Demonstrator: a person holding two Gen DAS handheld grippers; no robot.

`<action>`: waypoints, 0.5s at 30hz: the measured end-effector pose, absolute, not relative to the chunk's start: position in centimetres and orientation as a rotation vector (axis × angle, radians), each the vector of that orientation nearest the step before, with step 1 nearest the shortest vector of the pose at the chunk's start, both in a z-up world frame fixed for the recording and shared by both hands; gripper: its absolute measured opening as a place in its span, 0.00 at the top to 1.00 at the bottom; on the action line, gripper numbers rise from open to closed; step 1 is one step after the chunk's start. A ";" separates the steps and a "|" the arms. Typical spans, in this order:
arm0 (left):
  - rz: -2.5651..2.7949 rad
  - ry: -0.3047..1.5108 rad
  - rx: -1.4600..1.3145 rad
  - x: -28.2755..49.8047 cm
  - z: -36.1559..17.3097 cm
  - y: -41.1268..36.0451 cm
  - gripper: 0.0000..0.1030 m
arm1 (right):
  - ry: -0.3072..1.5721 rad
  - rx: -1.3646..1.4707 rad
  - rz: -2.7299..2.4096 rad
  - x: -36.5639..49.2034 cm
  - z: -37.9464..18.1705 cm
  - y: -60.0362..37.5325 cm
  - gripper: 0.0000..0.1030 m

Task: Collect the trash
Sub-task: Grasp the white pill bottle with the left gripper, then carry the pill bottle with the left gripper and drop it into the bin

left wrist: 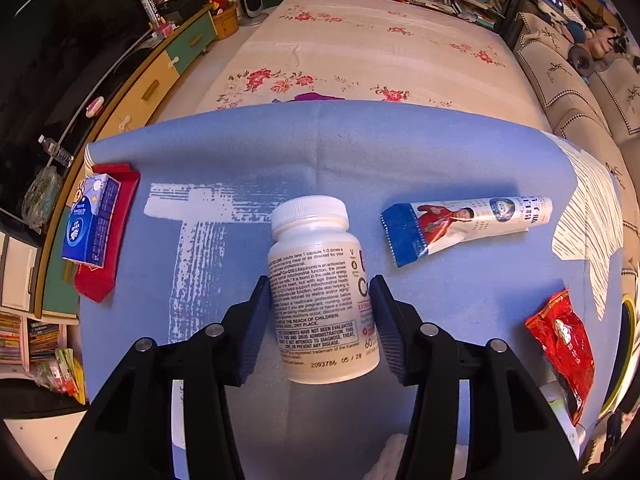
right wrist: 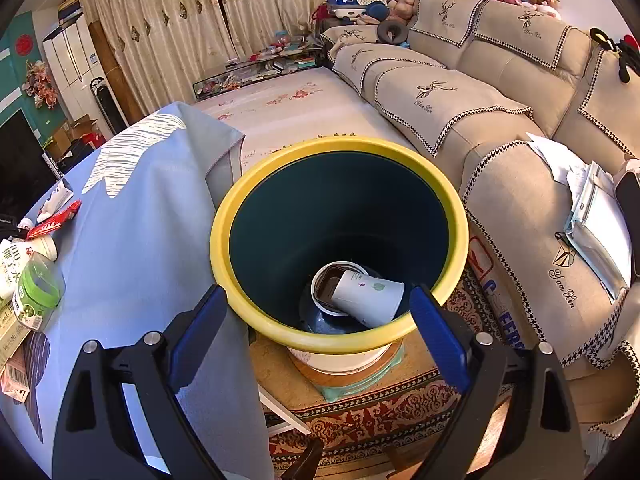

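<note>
A white pill bottle (left wrist: 310,232) with a printed label lies on its side on the blue tablecloth (left wrist: 240,152), cap pointing away. My left gripper (left wrist: 320,280) points steeply down over it, and both blue pads touch the bottle's sides, so it is shut on the bottle. In the right wrist view, a yellow-rimmed dark bin (right wrist: 256,200) stands beside the table. Inside lie a white paper cup (right wrist: 368,296) and a white bowl (right wrist: 322,276). My right gripper (right wrist: 318,292) hangs over the bin's near rim, open, with nothing between its fingers.
A squeezed toothpaste tube (left wrist: 468,220) and a red snack wrapper (left wrist: 560,340) lie to the right of the bottle. At the left edge, a blue tissue pack (left wrist: 90,220) rests on a red cloth (left wrist: 100,280). A green-lidded jar (right wrist: 36,288) stands on the table; a sofa (right wrist: 500,140) flanks the bin.
</note>
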State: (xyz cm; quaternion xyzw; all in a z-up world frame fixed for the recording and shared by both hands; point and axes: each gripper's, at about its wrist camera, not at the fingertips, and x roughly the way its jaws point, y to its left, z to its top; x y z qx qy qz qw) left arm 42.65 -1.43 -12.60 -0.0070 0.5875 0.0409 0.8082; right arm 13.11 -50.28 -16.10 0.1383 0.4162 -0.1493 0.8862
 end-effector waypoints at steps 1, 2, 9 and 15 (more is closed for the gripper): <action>0.084 1.255 -0.017 42.7 -12.6 -1.3 0.52 | 0.866 0.289 -0.310 13.1 -16.1 -50.2 0.15; 0.080 1.253 -0.016 42.6 -12.6 -1.2 0.52 | 0.864 0.291 -0.309 13.0 -16.1 -50.3 0.15; 0.046 1.197 0.011 41.2 -10.1 -1.2 0.53 | 0.844 0.301 -0.305 12.4 -15.5 -50.4 0.15; -0.012 1.114 0.043 38.0 -4.3 -2.6 0.53 | 0.829 0.311 -0.303 11.4 -15.2 -50.7 0.15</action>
